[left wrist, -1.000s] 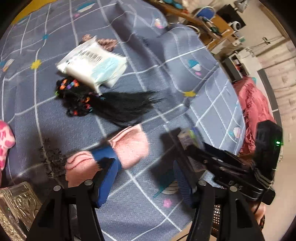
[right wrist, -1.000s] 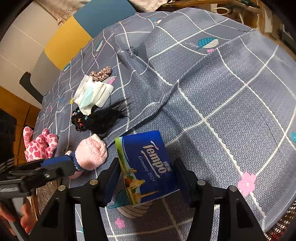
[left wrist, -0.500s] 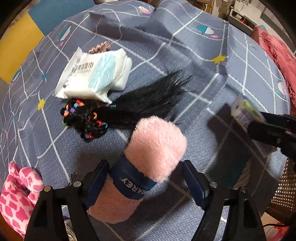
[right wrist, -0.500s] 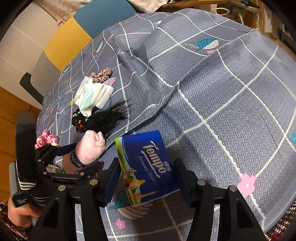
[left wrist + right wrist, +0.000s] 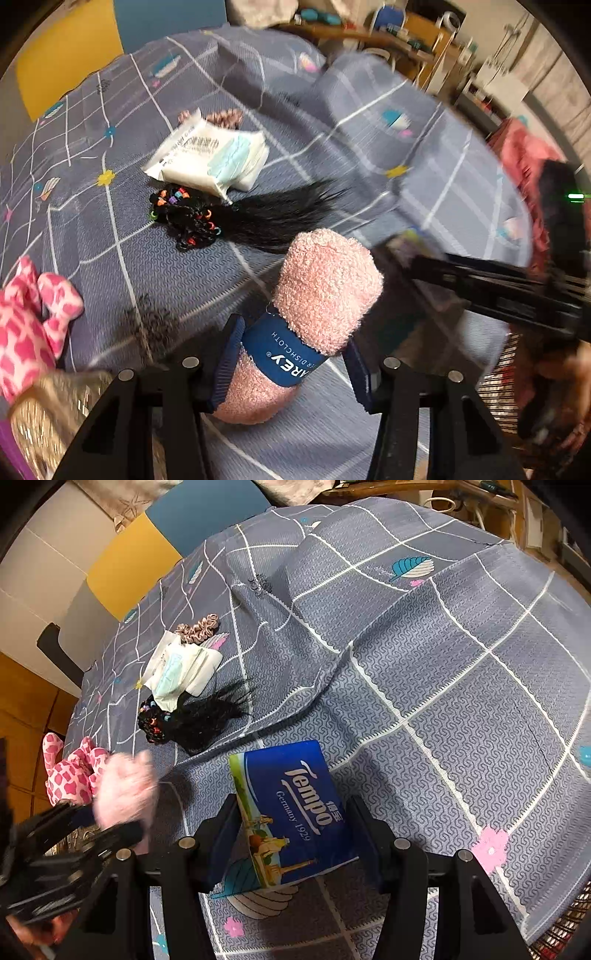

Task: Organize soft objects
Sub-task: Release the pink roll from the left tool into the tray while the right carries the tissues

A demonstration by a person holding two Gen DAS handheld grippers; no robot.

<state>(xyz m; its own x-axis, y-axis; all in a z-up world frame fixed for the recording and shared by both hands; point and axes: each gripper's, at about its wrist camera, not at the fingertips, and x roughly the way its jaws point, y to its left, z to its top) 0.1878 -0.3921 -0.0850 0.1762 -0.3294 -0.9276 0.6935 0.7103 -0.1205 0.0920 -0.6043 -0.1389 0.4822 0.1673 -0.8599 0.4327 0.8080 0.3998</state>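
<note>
A grey patterned bedspread (image 5: 443,664) covers the bed. Behind it stands a yellow and blue headboard (image 5: 147,550), a white wall (image 5: 44,572), a cluttered wooden desk (image 5: 369,33).

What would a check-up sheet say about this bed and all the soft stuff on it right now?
Surface: grey-blue patterned bedspread, rumpled, with white grid lines.
Job's things: rolled pink dishcloth with a blue band; blue Tempo tissue pack.
Clutter: white packet of face masks, black hairpiece with coloured beads, beige scrunchie, pink spotted plush toy.
Grippers: left gripper jaws closing, the dishcloth between them; right gripper jaws clamped on the tissue pack.
Cables: a pale cord on the furniture beyond the bed.
Surroundings: yellow and blue headboard panels, cluttered wooden desk, red cloth at the bedside.
</note>
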